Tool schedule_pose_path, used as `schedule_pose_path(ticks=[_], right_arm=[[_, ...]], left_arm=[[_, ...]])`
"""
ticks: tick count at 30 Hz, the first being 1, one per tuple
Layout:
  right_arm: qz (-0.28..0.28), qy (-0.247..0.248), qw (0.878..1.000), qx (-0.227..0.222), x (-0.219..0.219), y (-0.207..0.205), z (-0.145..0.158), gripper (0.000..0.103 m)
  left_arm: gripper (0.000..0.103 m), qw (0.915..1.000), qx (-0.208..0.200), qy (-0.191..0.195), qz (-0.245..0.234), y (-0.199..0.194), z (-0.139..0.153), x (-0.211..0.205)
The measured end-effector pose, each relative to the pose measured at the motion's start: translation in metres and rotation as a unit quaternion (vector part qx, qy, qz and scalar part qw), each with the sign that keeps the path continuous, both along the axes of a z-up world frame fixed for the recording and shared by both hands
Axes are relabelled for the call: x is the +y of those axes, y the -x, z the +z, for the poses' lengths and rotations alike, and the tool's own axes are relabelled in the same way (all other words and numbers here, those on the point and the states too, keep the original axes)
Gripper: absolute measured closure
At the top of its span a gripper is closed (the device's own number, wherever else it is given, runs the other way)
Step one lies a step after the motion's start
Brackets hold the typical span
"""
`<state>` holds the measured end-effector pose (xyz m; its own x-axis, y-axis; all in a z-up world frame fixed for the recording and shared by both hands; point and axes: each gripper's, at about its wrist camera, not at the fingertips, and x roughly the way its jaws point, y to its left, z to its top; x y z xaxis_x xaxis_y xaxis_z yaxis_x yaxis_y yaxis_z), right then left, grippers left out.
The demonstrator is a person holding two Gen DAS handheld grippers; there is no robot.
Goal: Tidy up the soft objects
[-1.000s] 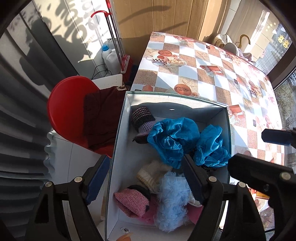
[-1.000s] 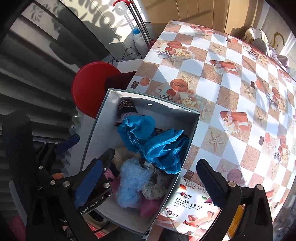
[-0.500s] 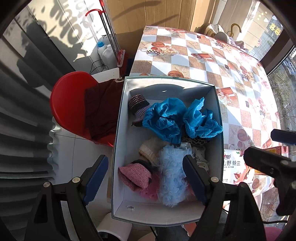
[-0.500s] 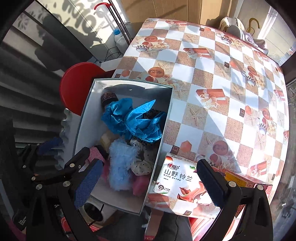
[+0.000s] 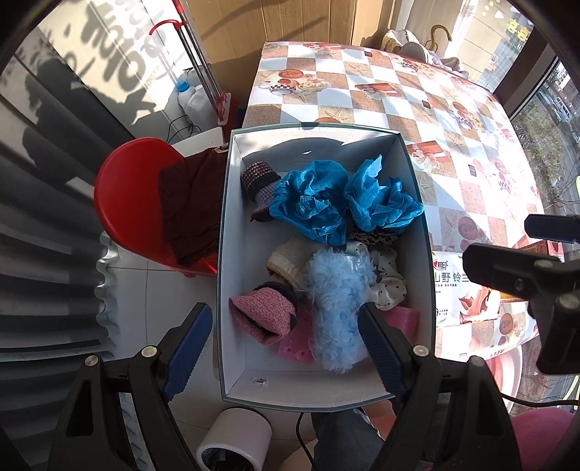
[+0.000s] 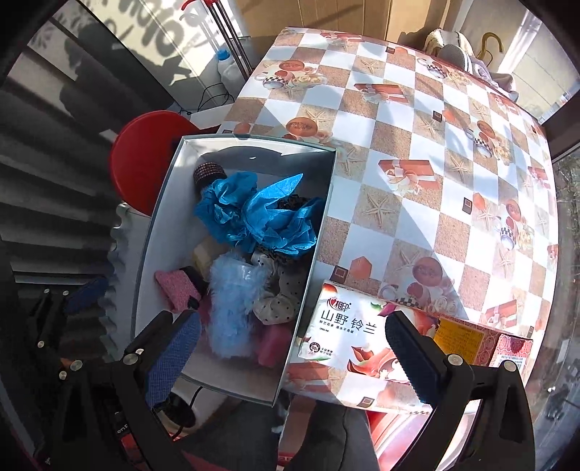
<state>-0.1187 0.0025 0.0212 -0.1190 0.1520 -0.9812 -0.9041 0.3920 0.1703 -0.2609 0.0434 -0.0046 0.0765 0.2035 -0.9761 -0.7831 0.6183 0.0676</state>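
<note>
Hanging wide open and empty, the left gripper (image 5: 281, 347) and right gripper (image 6: 290, 347) are held above the box (image 5: 232, 253) — soft things are heaped there.

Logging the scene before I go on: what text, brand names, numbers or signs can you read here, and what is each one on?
"山野 铃兰": large dark characters on the tissue pack beside the white box.
"相印": red heart logo above them, same pack.
"100": round mark on the pack's lower left; the small lines under the title are too small to read.
Yellow label on the red carton: blurred.
Yellow characters on the window: unreadable.
White lettering on the left tool: cut off.
</note>
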Motion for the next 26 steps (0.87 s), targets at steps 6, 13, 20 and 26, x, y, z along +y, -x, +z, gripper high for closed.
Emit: schedule_pose_path(ticks=[6,13,20,26], right_arm=[[-0.012,0.004,1.0,0.0,-0.004,0.001,0.001,0.001],[-0.011,0.011,1.0,-0.012,-0.005,0.012,0.003,0.001],[-0.024,0.007,1.0,-0.014,-0.011,0.019,0.004,0.001],[-0.042,0.008,0.999,-0.009,-0.016,0.021,0.0,0.001]], left_arm=[[0.018,1.0,-0.003,-0.002,0.001,0.006,0.003,0.002],[0.018,0.9999,-0.006,-0.008,-0.005,0.012,0.006,0.003],[0.018,0.9997,-0.004,-0.01,-0.02,0.015,0.006,0.003],[0.018,0.9985,-0.023,-0.022,-0.044,0.022,0.011,0.001]])
